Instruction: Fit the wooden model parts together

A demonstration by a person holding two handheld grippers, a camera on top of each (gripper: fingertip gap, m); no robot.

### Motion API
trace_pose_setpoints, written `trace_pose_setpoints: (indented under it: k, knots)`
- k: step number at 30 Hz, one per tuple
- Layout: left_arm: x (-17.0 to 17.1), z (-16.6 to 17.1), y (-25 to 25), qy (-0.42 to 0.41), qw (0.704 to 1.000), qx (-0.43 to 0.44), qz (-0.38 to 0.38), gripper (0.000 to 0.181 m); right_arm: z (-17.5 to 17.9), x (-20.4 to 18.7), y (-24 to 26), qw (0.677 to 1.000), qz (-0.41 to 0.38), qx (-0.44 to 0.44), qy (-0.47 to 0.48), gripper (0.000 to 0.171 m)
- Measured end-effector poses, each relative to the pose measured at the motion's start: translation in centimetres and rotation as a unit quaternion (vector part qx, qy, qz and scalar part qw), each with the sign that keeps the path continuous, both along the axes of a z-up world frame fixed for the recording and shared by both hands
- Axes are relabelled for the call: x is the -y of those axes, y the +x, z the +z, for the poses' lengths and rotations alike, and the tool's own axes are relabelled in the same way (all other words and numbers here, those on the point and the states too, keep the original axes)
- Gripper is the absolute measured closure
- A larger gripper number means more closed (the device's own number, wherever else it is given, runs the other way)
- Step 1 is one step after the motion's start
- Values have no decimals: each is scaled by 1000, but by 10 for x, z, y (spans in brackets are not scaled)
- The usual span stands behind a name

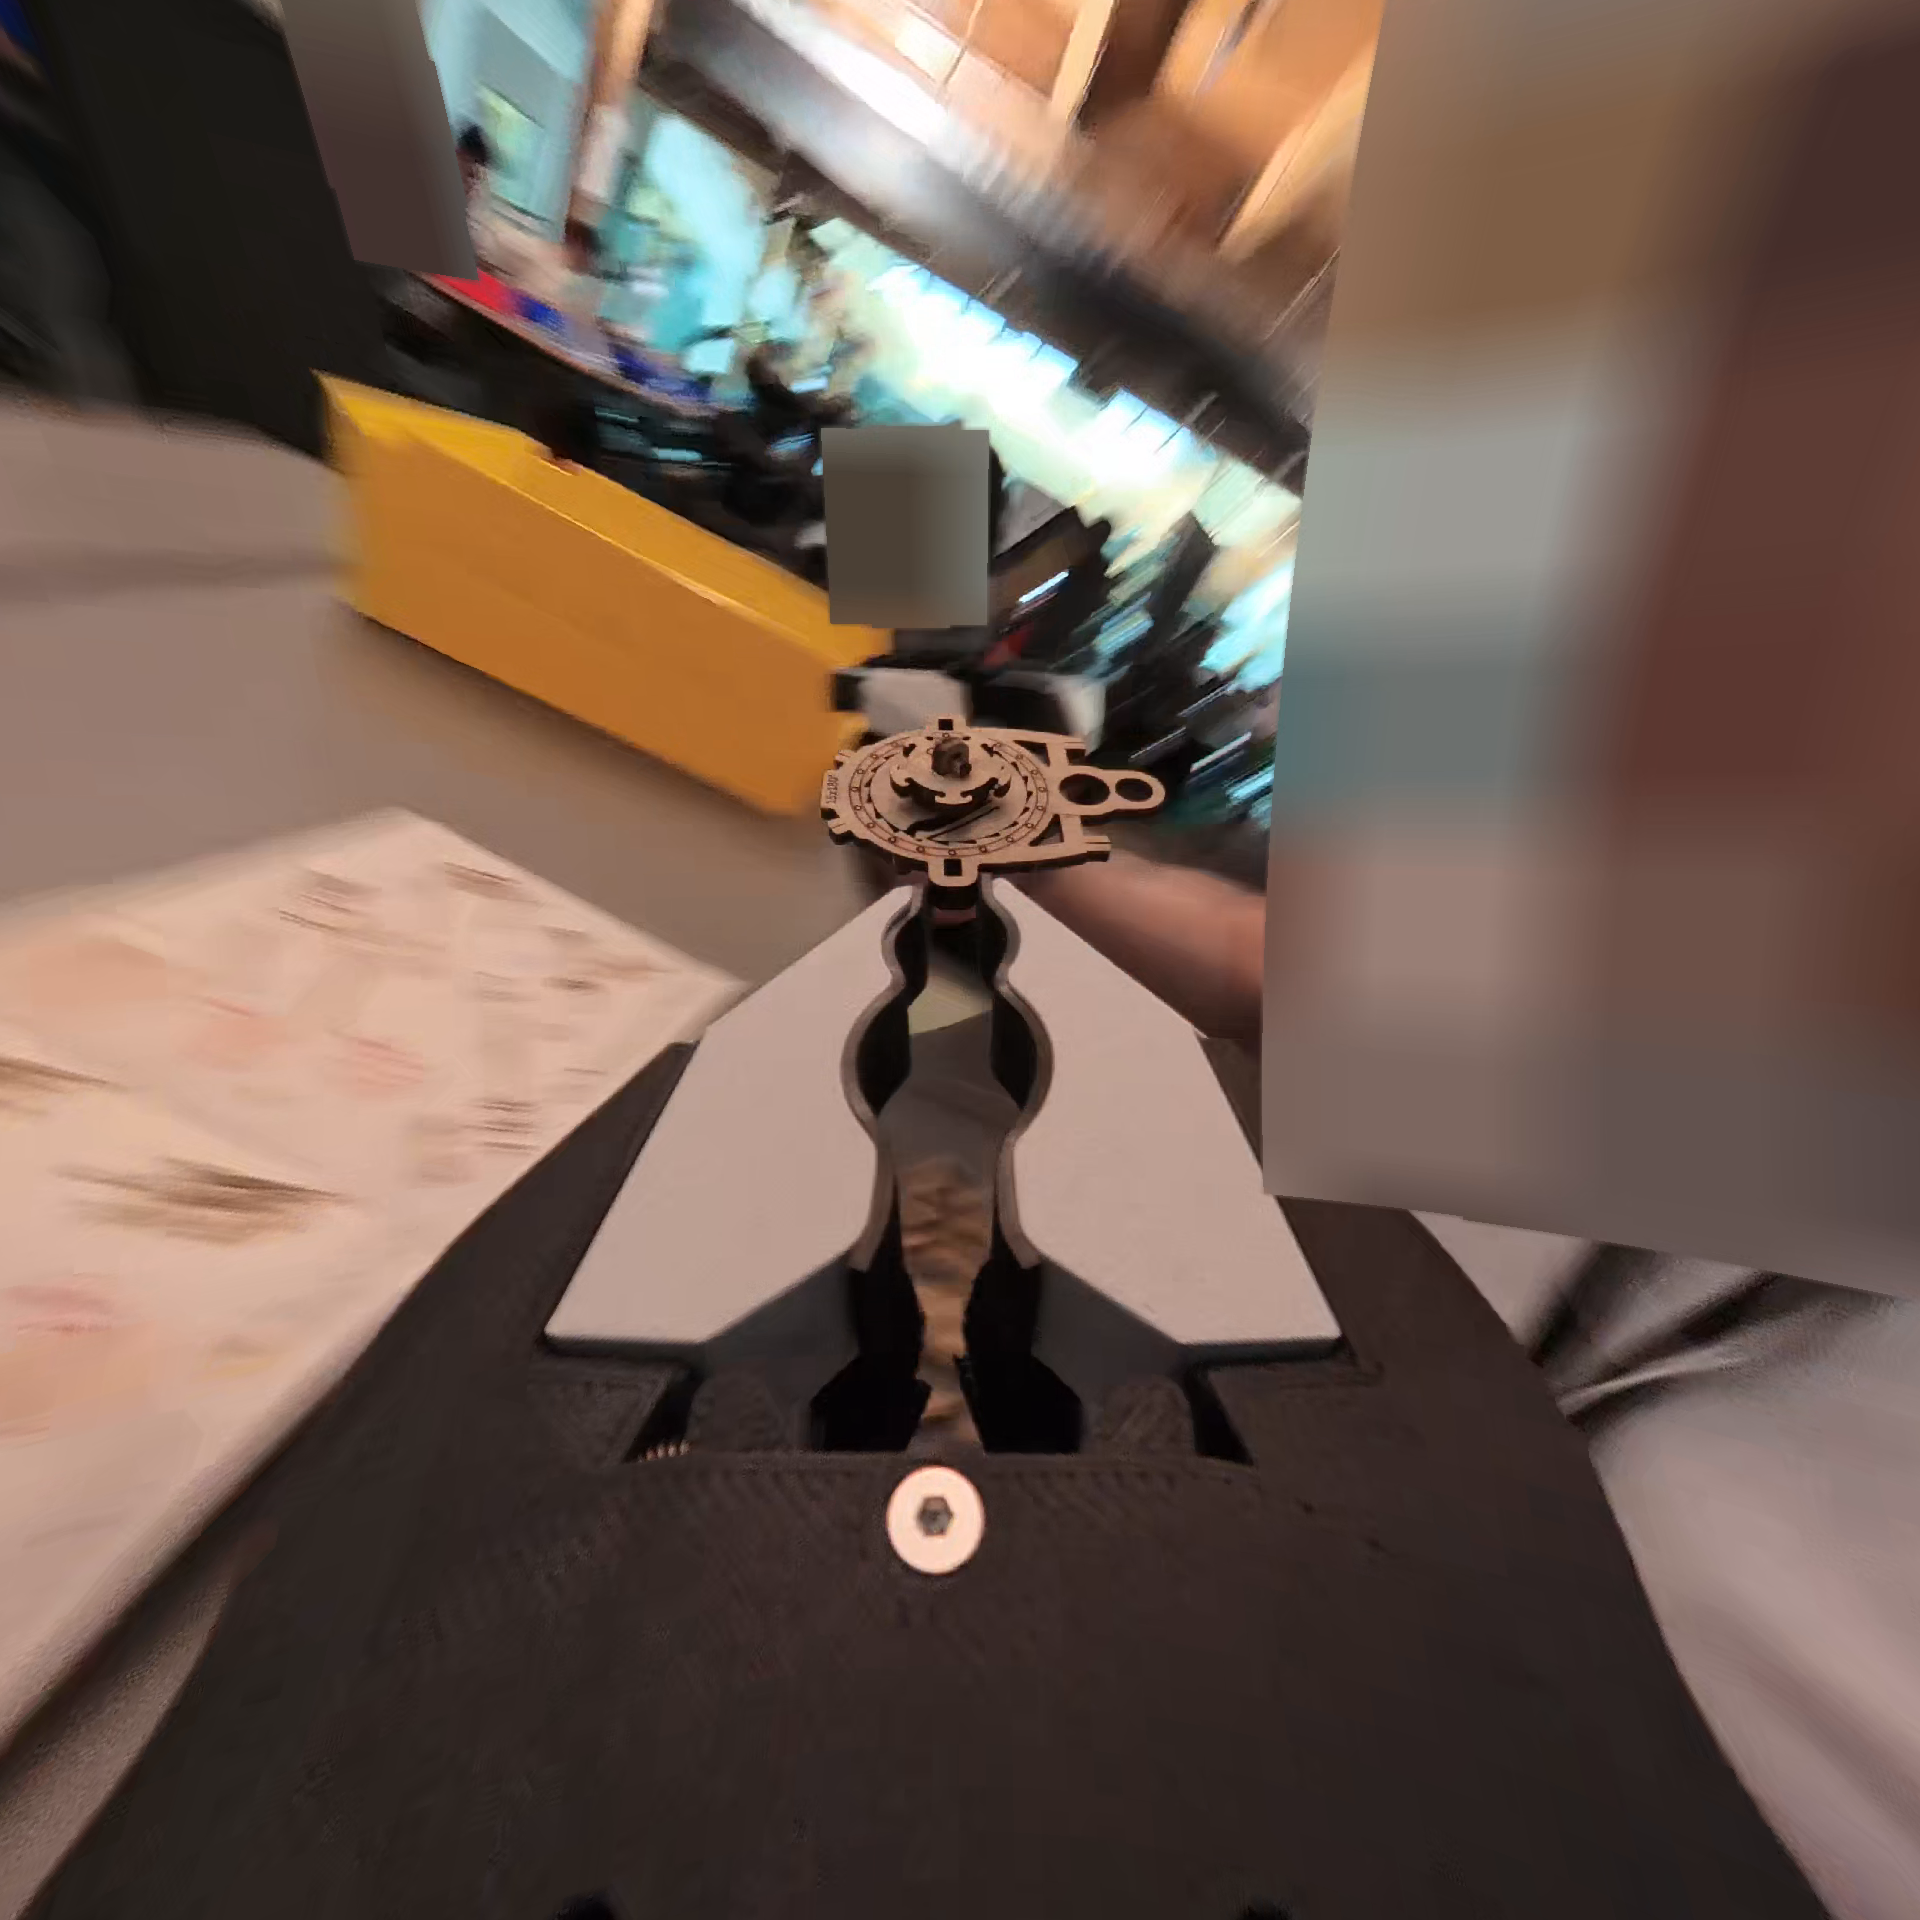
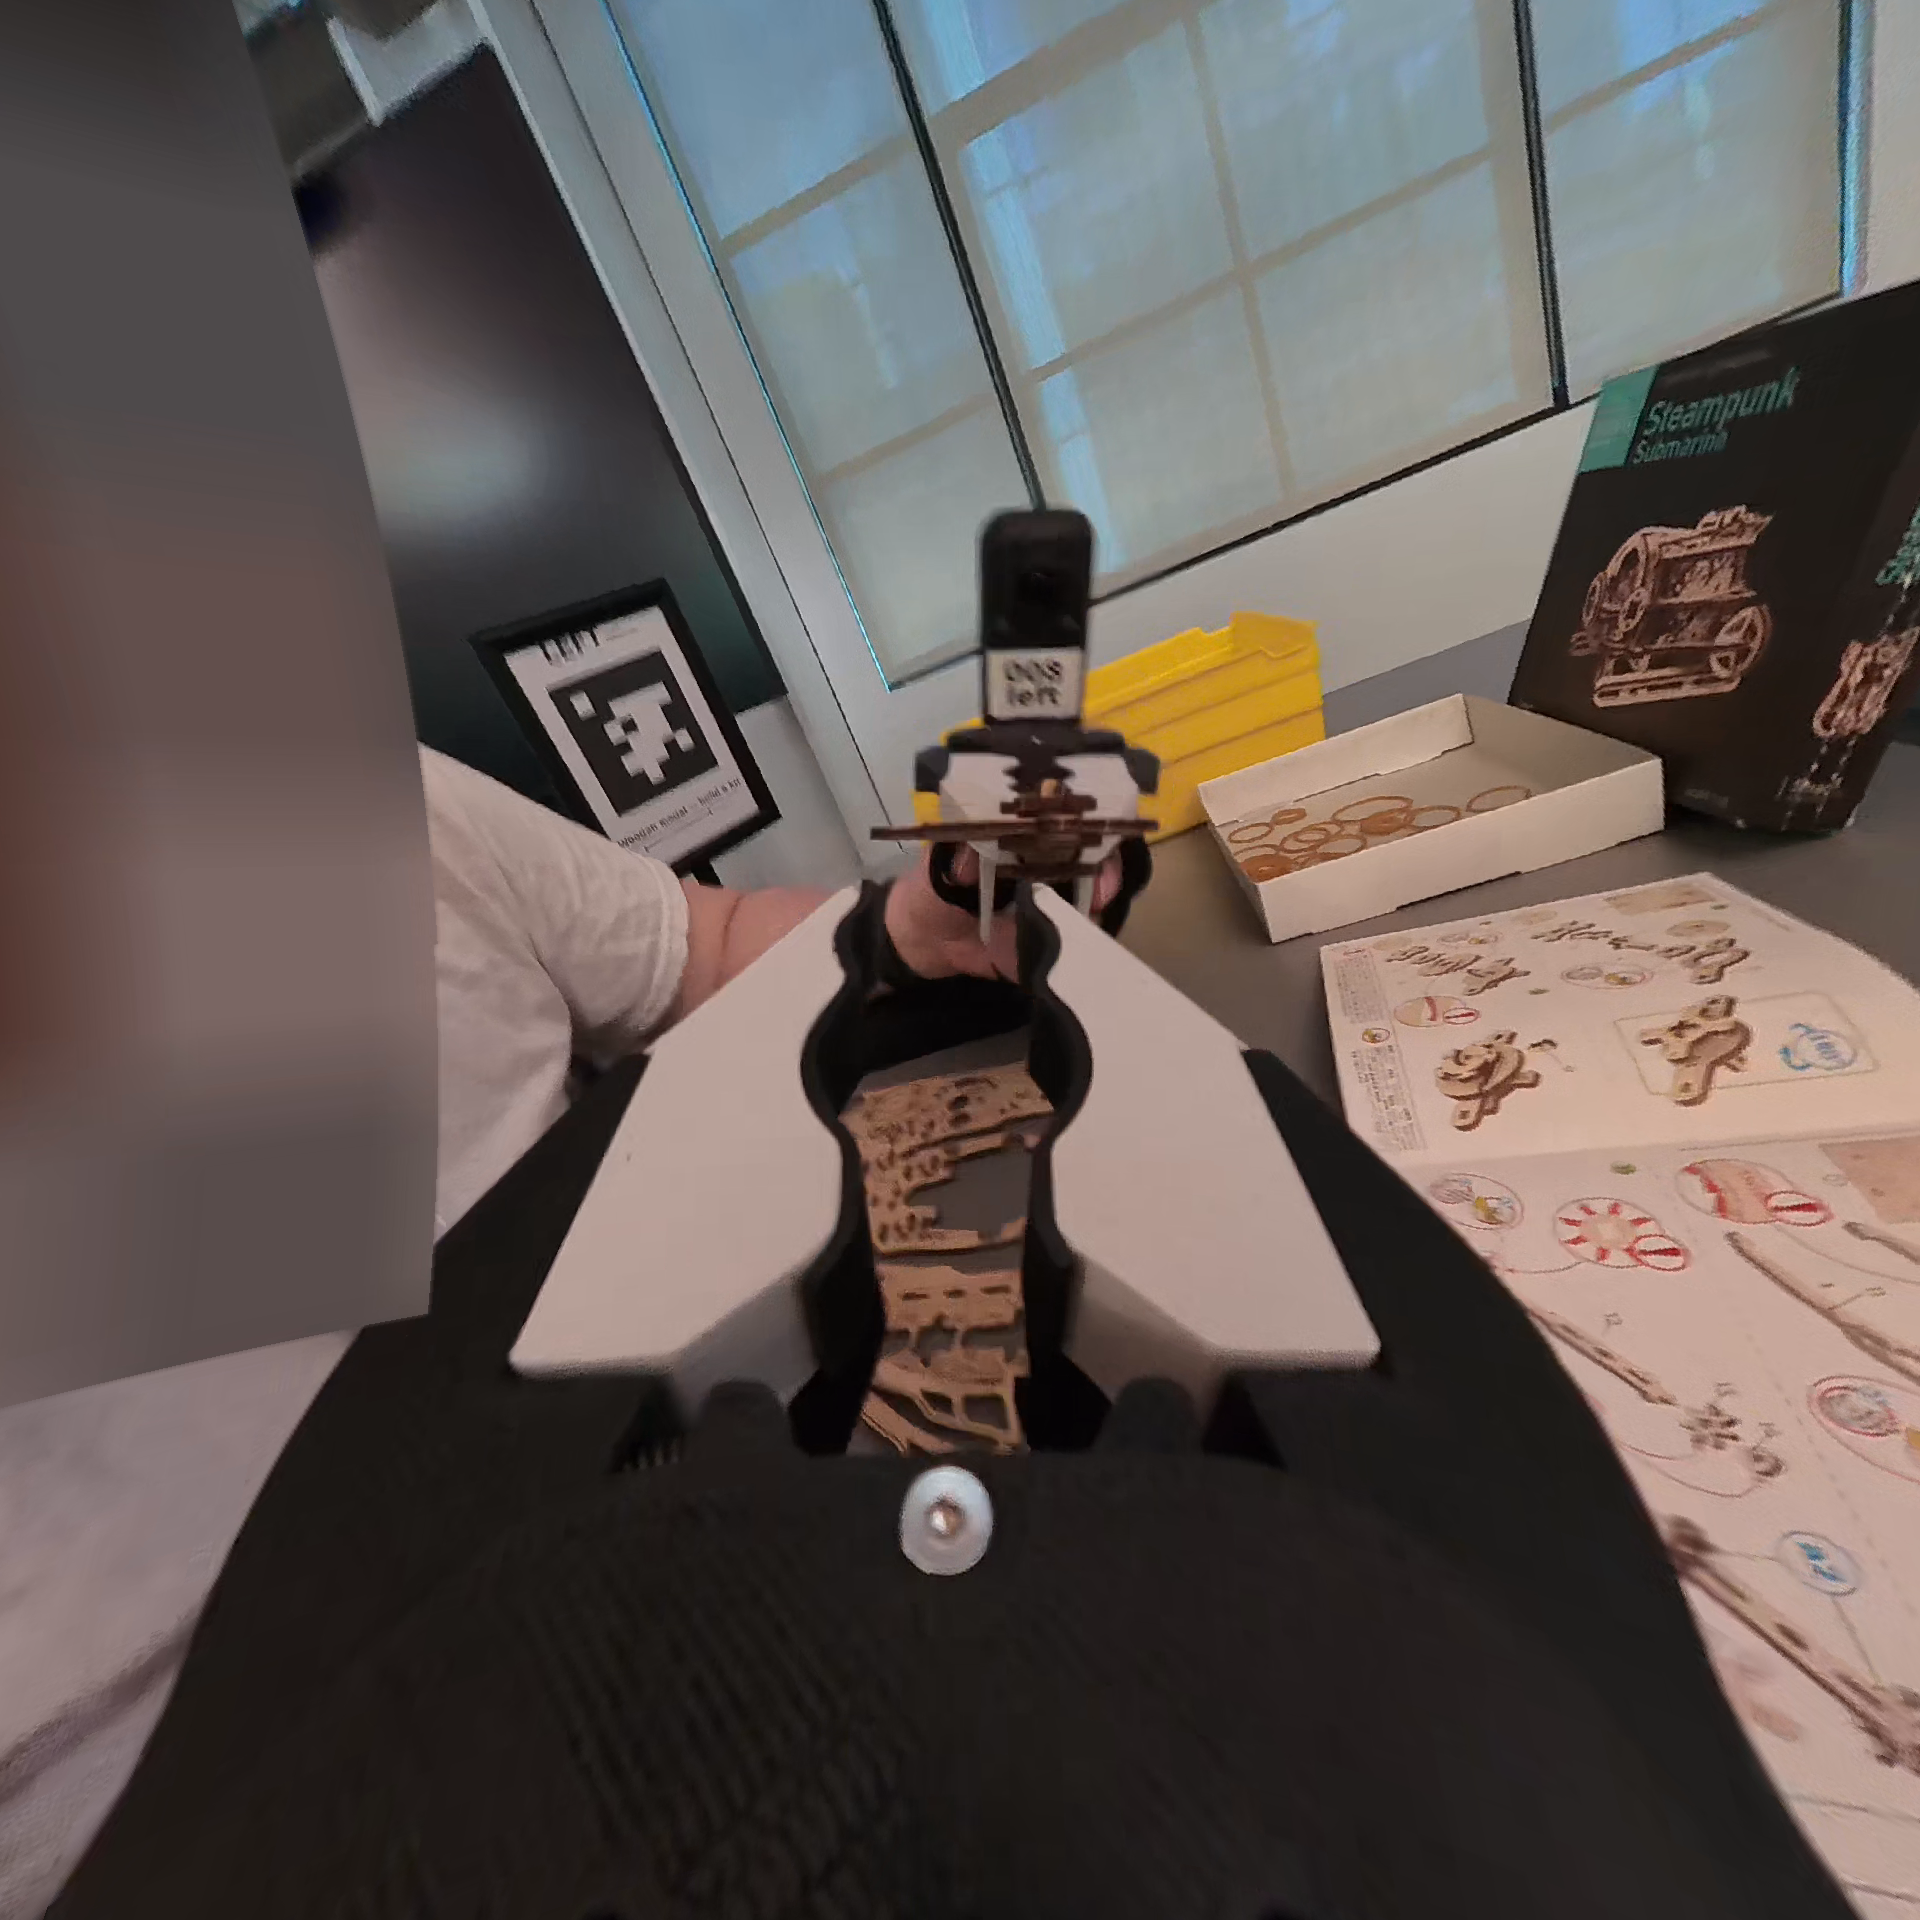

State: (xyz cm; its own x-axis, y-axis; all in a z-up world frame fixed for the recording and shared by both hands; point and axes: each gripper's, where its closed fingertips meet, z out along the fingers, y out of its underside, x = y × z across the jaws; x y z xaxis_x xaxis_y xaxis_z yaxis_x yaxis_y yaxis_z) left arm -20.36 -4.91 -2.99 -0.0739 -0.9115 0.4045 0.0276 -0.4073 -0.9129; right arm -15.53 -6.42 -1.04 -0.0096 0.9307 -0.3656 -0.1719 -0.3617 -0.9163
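Left wrist view: one wooden assembly (image 1: 971,805), a flat pale toothed disc with a ringed lug and dark centre hub, sits pinched at the tips of the left tool (image 1: 951,894), level above the desk (image 1: 208,644); one yellow bin (image 1: 582,603) behind.

Right wrist view: the right tool (image 2: 1023,914), nearly closed, grips a thin dark post under the same assembly (image 2: 1013,826), seen edge-on. One white tray (image 2: 1455,800), one kit box (image 2: 1745,582), two instruction sheets (image 2: 1621,1018).

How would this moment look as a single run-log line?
left gripper: shut on wooden gear assembly | right gripper: shut beneath the assembly, contact unclear | assembly: held midair
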Motion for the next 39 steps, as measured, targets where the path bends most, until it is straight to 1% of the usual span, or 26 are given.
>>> trace_pose_setpoints:
  k: [2, 3, 5, 7, 9, 12, 16, 21, 34, 39]
  knots:
    - [0, -1, -1, 108, 993, -37, 36, 175, -6, -2, 1, 998, -23, 37, 51, 146]
    - [2, -1, -1, 144, 988, -43, 44, 175, -8, -3, 3, 995, -36, 52, 82, 146]
    - [8, -4, 0, 198, 977, -61, 45, 175, -12, 0, 4, 985, -44, 84, 143, 150]
    - [13, -12, 3, 260, 961, -87, 41, 175, -16, 4, 2, 973, -48, 106, 197, 154]
    - [21, -19, 5, 318, 941, -108, 35, 175, -24, 6, -1, 965, -45, 128, 223, 154]
    - [28, -27, 9, 364, 922, -126, 26, 175, -34, 12, -6, 959, -27, 153, 239, 153]
    - [30, -38, 11, 395, 906, -151, 19, 175, -42, 17, -11, 947, -20, 178, 266, 154]
    - [30, -42, 14, 408, 898, -161, 17, 175, -53, 16, -11, 938, -16, 209, 278, 158]
    - [33, -43, 13, 409, 898, -160, 12, 175, -57, 21, -9, 934, 6, 215, 285, 159]
    - [35, -42, 11, 405, 901, -156, 12, 175, -59, 20, -9, 929, 0, 225, 294, 162]
